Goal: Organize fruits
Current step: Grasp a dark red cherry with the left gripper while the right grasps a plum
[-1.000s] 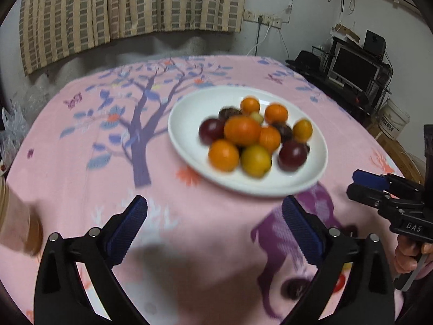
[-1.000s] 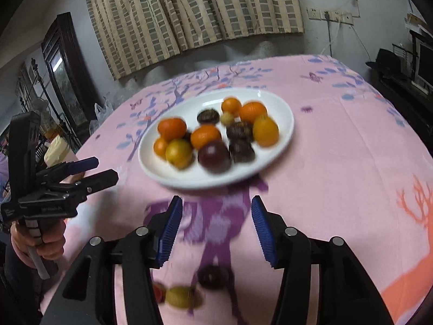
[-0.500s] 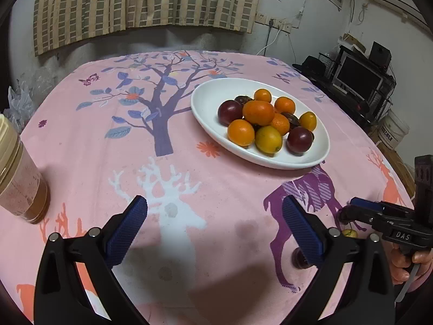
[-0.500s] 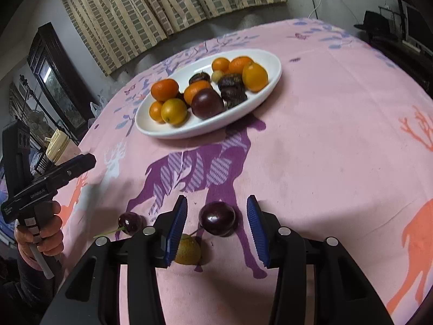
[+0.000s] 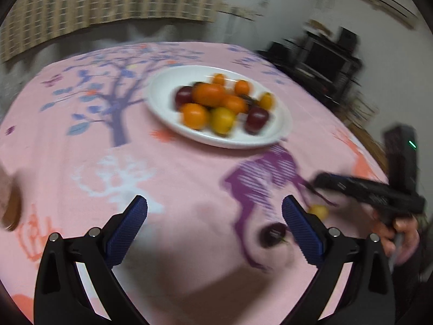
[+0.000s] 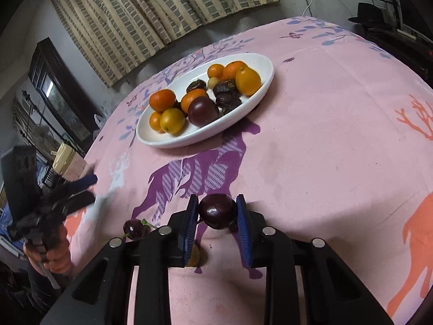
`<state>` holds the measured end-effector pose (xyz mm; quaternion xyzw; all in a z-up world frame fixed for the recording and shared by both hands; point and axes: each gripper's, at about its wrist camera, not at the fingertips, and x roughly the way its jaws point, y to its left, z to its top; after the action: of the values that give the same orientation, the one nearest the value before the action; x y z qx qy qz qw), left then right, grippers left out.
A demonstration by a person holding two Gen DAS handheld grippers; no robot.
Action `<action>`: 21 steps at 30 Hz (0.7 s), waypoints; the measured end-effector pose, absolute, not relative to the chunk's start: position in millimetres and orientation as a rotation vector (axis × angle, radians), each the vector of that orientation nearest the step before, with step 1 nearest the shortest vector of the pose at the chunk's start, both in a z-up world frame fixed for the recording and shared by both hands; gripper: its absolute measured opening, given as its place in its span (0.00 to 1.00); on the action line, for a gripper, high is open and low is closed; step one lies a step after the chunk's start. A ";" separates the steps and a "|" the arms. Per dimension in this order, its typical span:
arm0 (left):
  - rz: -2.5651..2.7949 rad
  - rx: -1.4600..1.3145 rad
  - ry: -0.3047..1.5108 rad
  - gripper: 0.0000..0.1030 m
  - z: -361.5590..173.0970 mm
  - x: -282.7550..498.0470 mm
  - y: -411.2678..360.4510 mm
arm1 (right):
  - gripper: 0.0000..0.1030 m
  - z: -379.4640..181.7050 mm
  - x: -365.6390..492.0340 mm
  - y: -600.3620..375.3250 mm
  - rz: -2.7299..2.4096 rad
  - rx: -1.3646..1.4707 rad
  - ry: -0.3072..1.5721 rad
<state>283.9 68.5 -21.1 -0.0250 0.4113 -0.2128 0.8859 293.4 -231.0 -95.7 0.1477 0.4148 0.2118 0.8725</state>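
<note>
A white oval plate holds several oranges, yellow fruits and dark plums. My right gripper is shut on a dark purple plum just above the pink tablecloth. A dark cherry with a stem lies left of it, and a small yellow fruit shows under the left finger. My left gripper is open and empty above the cloth; it also shows in the right wrist view, blurred.
The round table has a pink patterned tablecloth. A jar stands at the left edge. A striped curtain hangs behind, a dark cabinet stands to the left, and a shelf with electronics stands to the right.
My right gripper has closed on the dark plum. My left gripper has swung, so its view is blurred and the cherry and yellow fruit show near its right finger.
</note>
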 end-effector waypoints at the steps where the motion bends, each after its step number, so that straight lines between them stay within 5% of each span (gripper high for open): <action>1: -0.485 -0.026 0.842 0.95 -20.2 278.2 60.2 | 0.28 -96.4 294.0 -231.4 0.439 0.311 0.871; 3: -0.535 0.067 0.801 0.94 -19.7 265.6 43.1 | 0.28 -96.9 294.5 -231.4 0.434 0.310 0.877; 5: -0.556 0.164 0.770 0.79 -22.6 255.7 26.8 | 0.28 -96.3 294.5 -230.8 0.437 0.311 0.876; 11: -0.574 0.234 0.820 0.60 -39.6 257.3 11.5 | 0.28 -96.7 293.5 -229.5 0.453 0.307 0.881; 21: -0.584 0.274 0.870 0.44 -59.3 260.8 3.0 | 0.28 -94.2 292.0 -227.9 0.475 0.313 0.874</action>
<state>260.8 3.0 -59.3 0.1304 0.4138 -0.2778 0.8570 292.0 -227.9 -94.2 0.1495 0.4173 0.2271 0.8672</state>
